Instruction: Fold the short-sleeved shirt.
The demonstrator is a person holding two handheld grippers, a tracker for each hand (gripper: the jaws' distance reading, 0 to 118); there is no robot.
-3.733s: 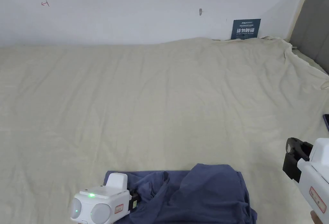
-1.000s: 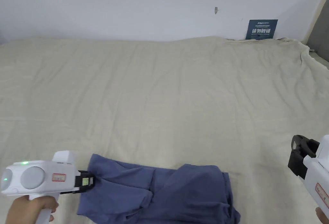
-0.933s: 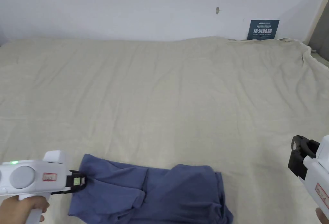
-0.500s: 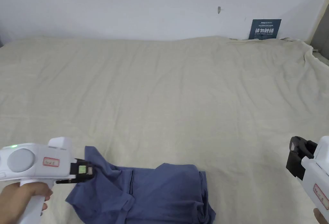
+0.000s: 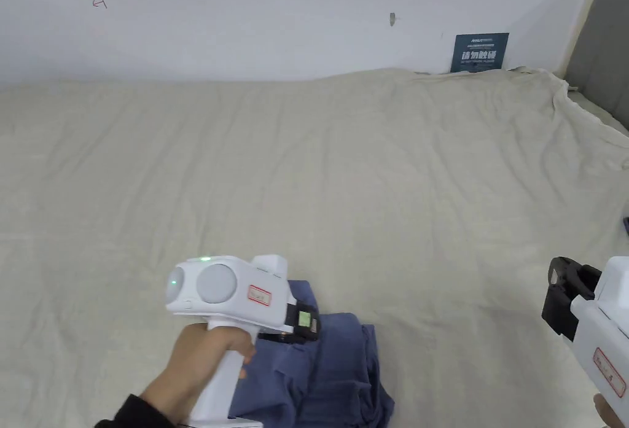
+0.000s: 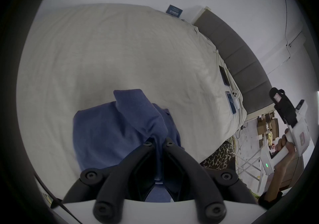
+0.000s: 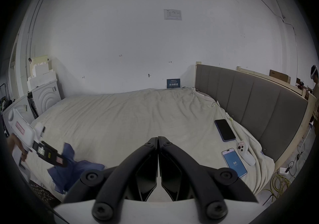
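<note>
The blue short-sleeved shirt point(image 5: 335, 368) lies bunched at the near edge of the bed, with its left part lifted and carried over the rest. My left gripper point(image 5: 310, 325) is shut on a fold of the shirt point(image 6: 138, 120); in the left gripper view point(image 6: 158, 143) cloth runs between the two jaws. My right gripper point(image 5: 562, 288) hovers off to the right, apart from the shirt. In the right gripper view point(image 7: 158, 139) its jaws are closed together with nothing between them, and the shirt point(image 7: 72, 170) shows at lower left.
The beige bedsheet point(image 5: 307, 190) spreads wide and bare beyond the shirt. Two phones point(image 7: 225, 130) point(image 7: 234, 163) and a small white device point(image 7: 246, 153) lie near the grey headboard point(image 7: 259, 107) at the right. A wall point(image 5: 276, 11) bounds the far side.
My left gripper has swept from the far left to the right over the shirt, carrying the gripped cloth with it and doubling the shirt over. The right gripper has stayed in place.
</note>
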